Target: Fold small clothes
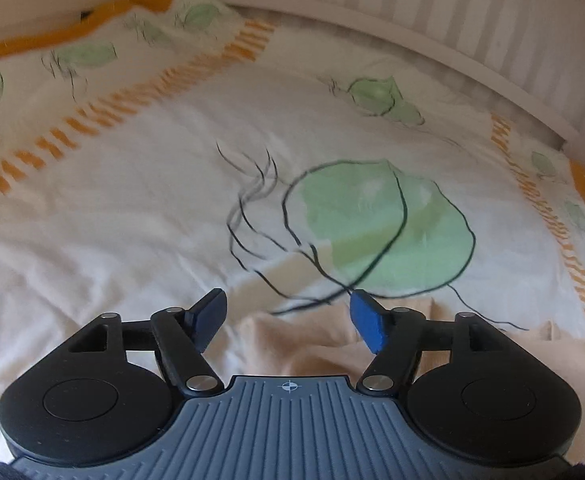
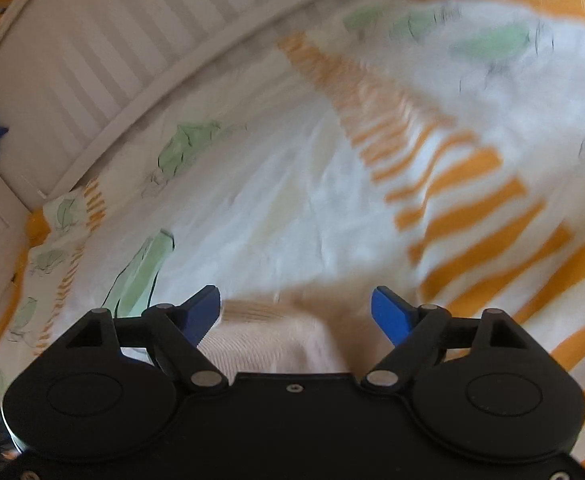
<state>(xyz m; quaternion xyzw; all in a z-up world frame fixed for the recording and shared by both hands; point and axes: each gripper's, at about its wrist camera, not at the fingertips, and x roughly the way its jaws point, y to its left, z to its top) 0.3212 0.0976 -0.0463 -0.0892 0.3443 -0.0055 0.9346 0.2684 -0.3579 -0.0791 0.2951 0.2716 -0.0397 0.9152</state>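
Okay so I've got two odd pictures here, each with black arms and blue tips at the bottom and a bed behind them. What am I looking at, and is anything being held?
Those black arms are hand-held grippers: a person carries one in each hand, with a wide-angle camera on each looking forward along its two fingers. One picture is from the left gripper, the other from the right gripper. The blue tips are the finger pads. Both look down at a bed cover, white with green shapes and orange stripes, inside a white slatted rail. A small beige garment lies on the cover just below both grippers. Both sets of jaws stand open, so nothing is held; the garment simply lies between and under the pads.
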